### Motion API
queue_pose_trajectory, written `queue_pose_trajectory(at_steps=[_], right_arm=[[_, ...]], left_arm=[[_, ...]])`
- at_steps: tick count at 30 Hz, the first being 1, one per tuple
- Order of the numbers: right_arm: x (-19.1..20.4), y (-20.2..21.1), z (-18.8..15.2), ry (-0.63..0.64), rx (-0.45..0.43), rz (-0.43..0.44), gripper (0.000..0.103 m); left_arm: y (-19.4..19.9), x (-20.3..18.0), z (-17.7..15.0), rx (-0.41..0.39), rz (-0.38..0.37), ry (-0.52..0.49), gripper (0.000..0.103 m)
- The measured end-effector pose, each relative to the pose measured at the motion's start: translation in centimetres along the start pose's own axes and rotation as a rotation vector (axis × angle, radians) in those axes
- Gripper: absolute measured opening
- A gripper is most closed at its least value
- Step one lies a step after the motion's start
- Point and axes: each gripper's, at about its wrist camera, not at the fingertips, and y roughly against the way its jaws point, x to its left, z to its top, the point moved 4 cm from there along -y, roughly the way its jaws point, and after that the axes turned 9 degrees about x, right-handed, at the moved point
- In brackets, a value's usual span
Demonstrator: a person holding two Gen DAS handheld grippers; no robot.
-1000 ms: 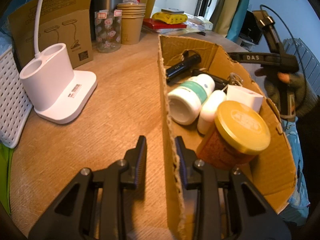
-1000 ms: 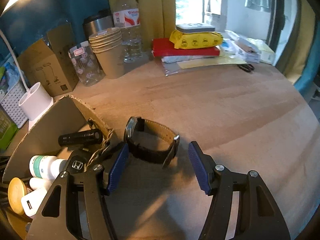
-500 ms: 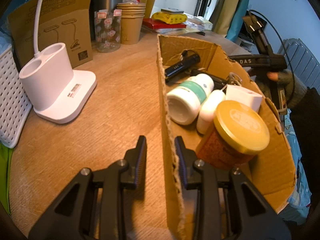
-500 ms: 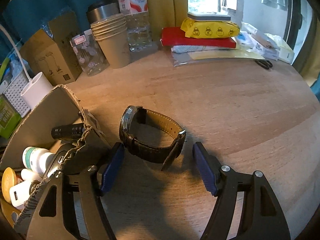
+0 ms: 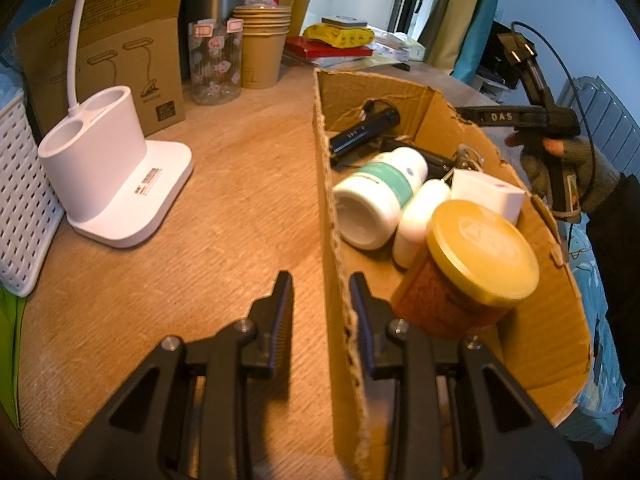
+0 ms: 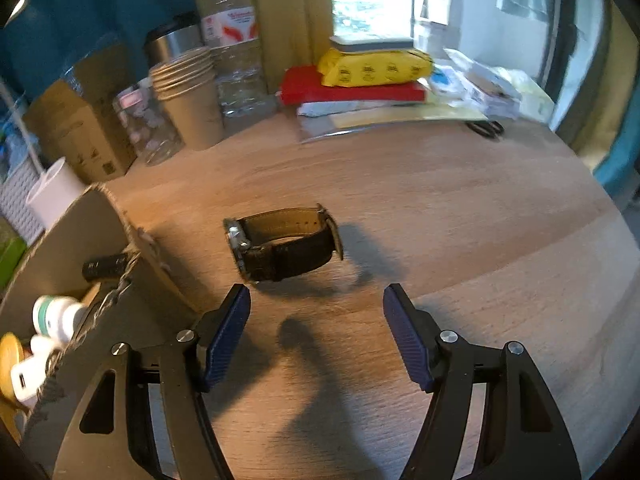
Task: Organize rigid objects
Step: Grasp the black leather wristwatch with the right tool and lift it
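A black-strapped wristwatch [image 6: 280, 240] lies on its side on the wooden table, just right of the cardboard box [image 6: 80, 232]. My right gripper [image 6: 316, 292] is open, its fingertips a little short of the watch, with nothing between them. The box [image 5: 540, 340] holds a black flashlight [image 5: 366, 130], a white bottle with a green label [image 5: 380, 196], a yellow-lidded jar [image 5: 472, 264], a white charger [image 5: 488, 196] and keys. My left gripper [image 5: 320, 292] stands astride the box's left wall. Its right pad is against the wall and bare wood shows beside its left pad.
A white lamp base [image 5: 112, 176], a white basket [image 5: 20, 200] and a lamp carton [image 5: 108, 52] stand left. Paper cups [image 5: 264, 52], a glass jar [image 5: 216, 64], bottles and a red book under a yellow pack [image 6: 368, 68] line the back. Scissors [image 6: 486, 128] lie far right.
The right gripper has drawn back and its jaws stand wider, so the watch, once between the fingers, now lies beyond the tips. The left gripper and the box have not moved.
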Motion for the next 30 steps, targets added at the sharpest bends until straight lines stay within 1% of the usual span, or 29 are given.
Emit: queue_pose_trajectory(at_steps=[5, 8, 13, 20, 22, 23, 30], right_arm=[[1.0, -0.7, 0.9, 0.058, 0.004, -0.011, 0.074], [1.5, -1.2, 1.6, 0.085, 0.011, -0.013, 0.079], [1.6, -2.3, 2.9, 0.127, 0.036, -0.008, 0.08], [1.2, -3.1, 3.9, 0.151, 0.054, 0.028, 0.08], [1.1, -3.3, 3.9, 0.144, 0.057, 0.052, 0.074], [1.2, -3.2, 3.9, 0.142, 0.053, 0.071, 0.068], [1.1, -2.8, 3.4, 0.092, 0.026, 0.068, 0.067]], left_arm=[[0.0, 0.0, 0.0, 0.0, 0.0, 0.0, 0.031], [0.0, 0.0, 0.0, 0.0, -0.001, 0.0, 0.031], [0.0, 0.0, 0.0, 0.0, -0.002, 0.001, 0.031], [0.0, -0.1, 0.0, 0.001, -0.005, 0.001, 0.031], [0.0, -0.1, 0.0, 0.001, -0.006, 0.001, 0.031], [0.0, -0.1, 0.0, 0.001, -0.006, 0.001, 0.031], [0.0, -0.1, 0.0, 0.001, -0.005, 0.001, 0.031]])
